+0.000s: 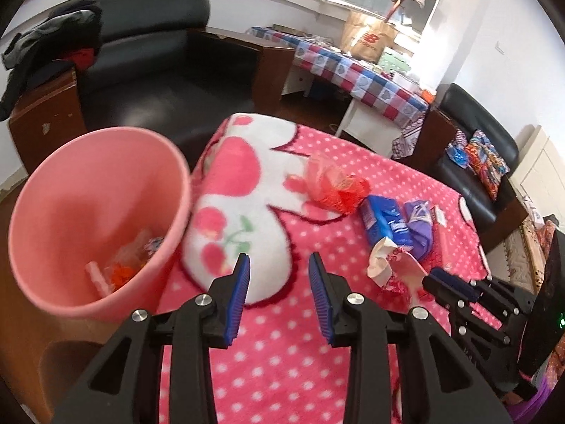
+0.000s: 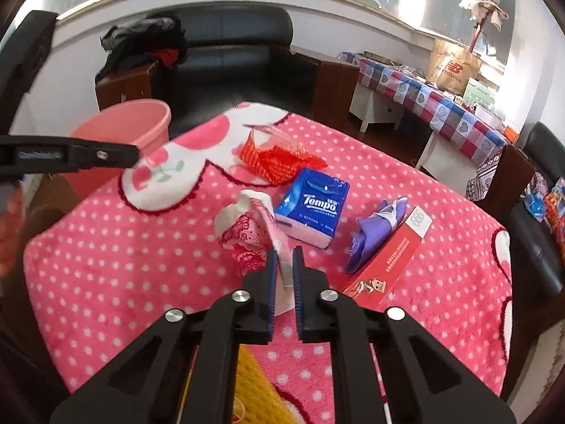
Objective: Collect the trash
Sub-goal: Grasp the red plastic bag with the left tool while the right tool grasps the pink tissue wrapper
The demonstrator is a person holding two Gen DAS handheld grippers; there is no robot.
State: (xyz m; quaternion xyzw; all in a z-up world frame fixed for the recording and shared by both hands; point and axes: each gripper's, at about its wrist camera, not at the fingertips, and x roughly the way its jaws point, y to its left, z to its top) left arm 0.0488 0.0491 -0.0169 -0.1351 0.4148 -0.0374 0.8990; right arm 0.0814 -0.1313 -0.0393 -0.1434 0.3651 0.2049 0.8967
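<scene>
A pink bin (image 1: pixel 70 212) stands at the left edge of the pink dotted blanket (image 1: pixel 282 353), with several scraps at its bottom. My left gripper (image 1: pixel 279 259) hovers open beside it, with nothing between its blue pads. My right gripper (image 2: pixel 285 252) is shut on the tail of a white and red patterned paper wrapper (image 2: pixel 247 233) that lies on the blanket (image 2: pixel 106 265). Beyond it lie a red mesh wrapper (image 2: pixel 275 162), a blue tissue pack (image 2: pixel 312 205), a crumpled purple wrapper (image 2: pixel 370 236) and a long red box (image 2: pixel 392 254). The bin (image 2: pixel 123 123) shows at the left of the right wrist view.
A black sofa (image 2: pixel 229 56) with dark clothes heaped on its arm stands behind the blanket. At the right a table under a checked cloth (image 2: pixel 441 109) carries a brown paper bag (image 2: pixel 452 67). A black armchair (image 1: pixel 473 141) stands at the far right.
</scene>
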